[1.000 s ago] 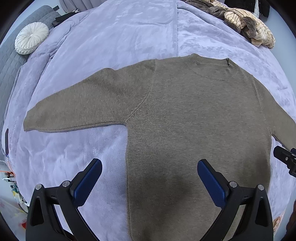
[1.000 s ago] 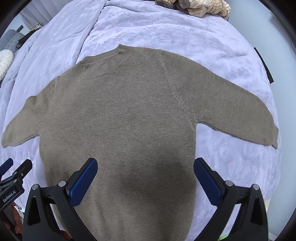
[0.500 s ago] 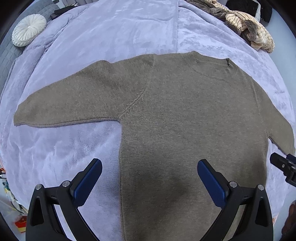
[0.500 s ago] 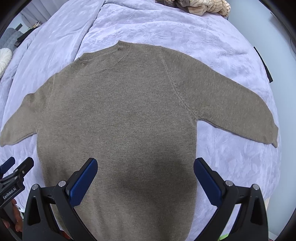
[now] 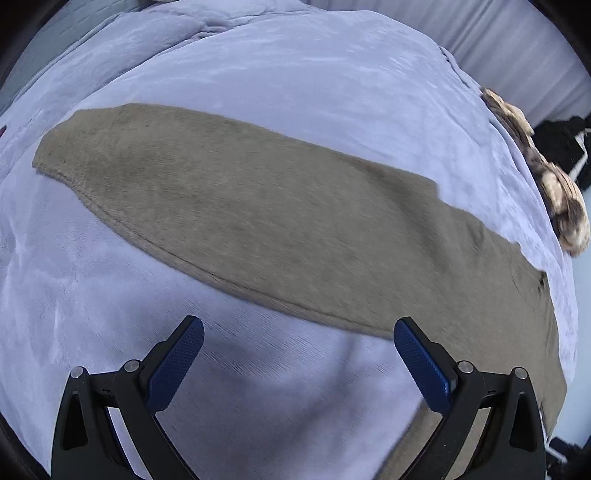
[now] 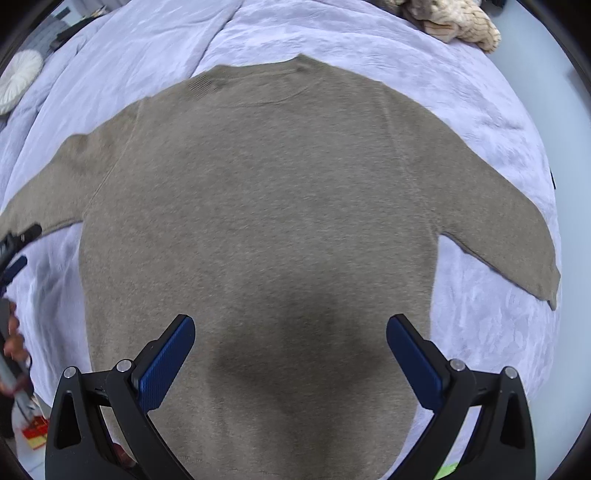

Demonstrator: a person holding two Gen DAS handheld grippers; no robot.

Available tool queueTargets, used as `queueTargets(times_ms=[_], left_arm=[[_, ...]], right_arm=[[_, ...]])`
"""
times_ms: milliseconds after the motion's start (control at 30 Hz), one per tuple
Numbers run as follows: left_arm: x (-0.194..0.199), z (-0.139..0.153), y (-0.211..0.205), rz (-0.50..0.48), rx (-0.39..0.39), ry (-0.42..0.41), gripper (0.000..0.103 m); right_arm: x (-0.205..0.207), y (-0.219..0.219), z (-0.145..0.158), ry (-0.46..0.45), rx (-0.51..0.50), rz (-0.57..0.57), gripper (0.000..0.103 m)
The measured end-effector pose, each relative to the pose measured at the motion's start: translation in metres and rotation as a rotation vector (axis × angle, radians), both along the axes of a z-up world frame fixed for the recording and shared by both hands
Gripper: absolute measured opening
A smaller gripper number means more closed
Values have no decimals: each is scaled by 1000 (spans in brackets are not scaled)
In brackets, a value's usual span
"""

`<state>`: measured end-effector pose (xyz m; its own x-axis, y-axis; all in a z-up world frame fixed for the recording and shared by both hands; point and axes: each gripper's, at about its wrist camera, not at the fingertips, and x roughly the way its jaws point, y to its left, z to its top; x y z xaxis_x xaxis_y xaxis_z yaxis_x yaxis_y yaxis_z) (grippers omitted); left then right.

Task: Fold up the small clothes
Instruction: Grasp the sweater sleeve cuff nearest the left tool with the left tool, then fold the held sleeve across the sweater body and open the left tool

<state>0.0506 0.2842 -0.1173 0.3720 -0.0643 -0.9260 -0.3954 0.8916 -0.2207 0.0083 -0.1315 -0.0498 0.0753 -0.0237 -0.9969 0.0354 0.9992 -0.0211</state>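
An olive-brown knit sweater (image 6: 258, 206) lies flat and spread out on a lavender bed cover (image 6: 491, 325). In the left wrist view its left sleeve (image 5: 229, 206) runs across the frame, cuff at the far left. My left gripper (image 5: 297, 343) is open and empty, hovering over the bare cover just below that sleeve. My right gripper (image 6: 290, 339) is open and empty above the lower middle of the sweater's body. The left gripper's tip (image 6: 18, 240) shows at the left edge of the right wrist view, beside the sleeve.
A pile of cream and brown clothes (image 6: 454, 22) lies at the far edge of the bed; it also shows in the left wrist view (image 5: 554, 192). A round white cushion (image 6: 18, 79) sits at the far left. The bed's right edge (image 6: 557, 258) drops off.
My left gripper has swung left, from over the sweater's body to beside the left sleeve. My right gripper has moved closer to the sweater's body.
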Motion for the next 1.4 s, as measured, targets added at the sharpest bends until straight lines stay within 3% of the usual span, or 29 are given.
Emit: queueTargets(times_ms=[267, 300, 333, 367, 433, 467, 567, 733, 833, 933, 1067, 1167, 1267, 1300, 1333, 1400], left_arm=[[19, -24, 78, 195, -73, -100, 102], [20, -21, 82, 211, -73, -124, 93], [21, -19, 84, 222, -72, -142, 75], [22, -18, 87, 232, -73, -155, 62], [22, -20, 93, 240, -92, -166, 15], [20, -20, 96, 234, -118, -184, 13], [15, -2, 90, 198, -92, -238, 12], [27, 61, 37, 12, -44, -381, 12], [43, 91, -27, -152, -43, -446, 12], [62, 101, -107, -331, -56, -462, 12], [81, 79, -216, -530, -62, -392, 12], [85, 46, -287, -650, -2, -293, 12], [75, 13, -326, -729, 70, -187, 14], [75, 4, -330, -729, 87, -160, 30], [67, -1, -327, -720, 99, -154, 58], [58, 6, -321, -691, 151, -175, 76]], right_arm=[[-6, 48, -13, 38, 20, 85, 103], [-7, 53, -14, 40, 22, 96, 103], [-7, 58, -14, 41, 21, 107, 103], [-7, 63, -14, 40, 20, 117, 103], [-6, 70, -15, 37, 22, 131, 103], [-6, 72, -15, 36, 27, 135, 103], [-3, 75, -16, 31, 48, 136, 103], [-2, 70, -11, 2, 83, 134, 103], [0, 57, -3, -26, 101, 105, 103], [1, 34, 0, -47, 116, 54, 103], [-4, -2, 1, -59, 120, -28, 103], [-11, -33, -9, -41, 122, -96, 103], [-16, -53, -23, -14, 119, -137, 103], [-17, -60, -28, -5, 121, -151, 103], [-19, -65, -31, 1, 124, -158, 103], [-18, -71, -36, 8, 126, -164, 103]])
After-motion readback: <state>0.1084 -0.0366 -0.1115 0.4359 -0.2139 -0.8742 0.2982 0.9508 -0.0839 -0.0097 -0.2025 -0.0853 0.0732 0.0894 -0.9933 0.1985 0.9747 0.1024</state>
